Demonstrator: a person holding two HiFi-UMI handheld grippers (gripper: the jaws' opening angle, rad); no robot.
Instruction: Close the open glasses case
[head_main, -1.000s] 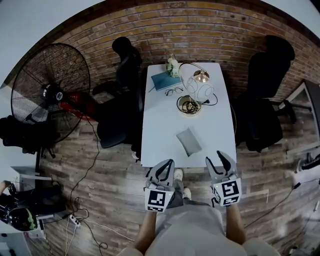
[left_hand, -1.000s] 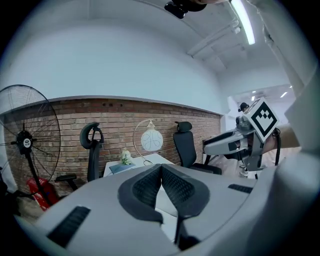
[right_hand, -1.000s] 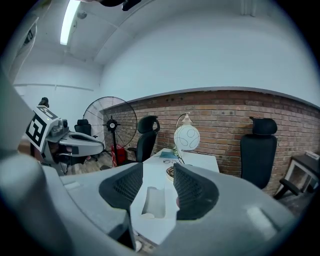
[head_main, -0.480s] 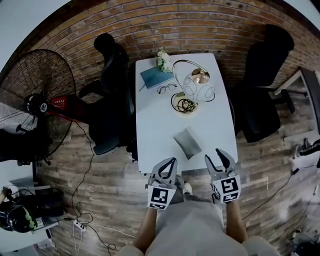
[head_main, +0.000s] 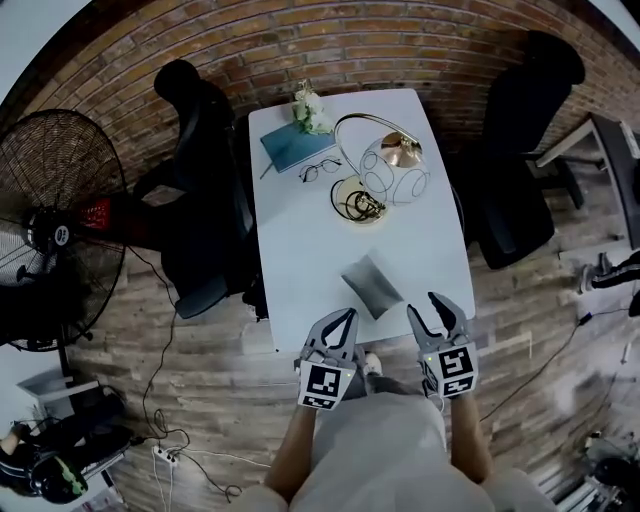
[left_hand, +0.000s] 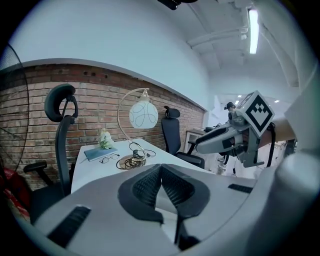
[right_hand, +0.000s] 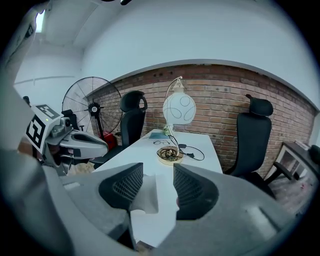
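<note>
White table (head_main: 300, 230) against the brick wall (head_main: 300, 50) carried the grey glasses case (head_main: 372, 286) near its front edge, long axis slanting far-left to near-right, just ahead between the left gripper (head_main: 345, 318), jaws together, empty, and the right gripper (head_main: 428, 312), jaws apart, neither clearly nearer.

Same build on both: the left gripper (head_main: 345, 315) and the right gripper (head_main: 422, 305) are shelled in pale grey plastic, each with two dark jaws tapered to a point and lined with black cross-hatched pads (right_hand: 125, 186). A white cube (head_main: 322, 387) printed with black square markers is mounted at the back of each one. Dark rectangular slots (left_hand: 70, 226) are set into the grey housing. Light grey clothing (head_main: 380, 455) is worn, plus pale shoes (head_main: 357, 349).
</note>
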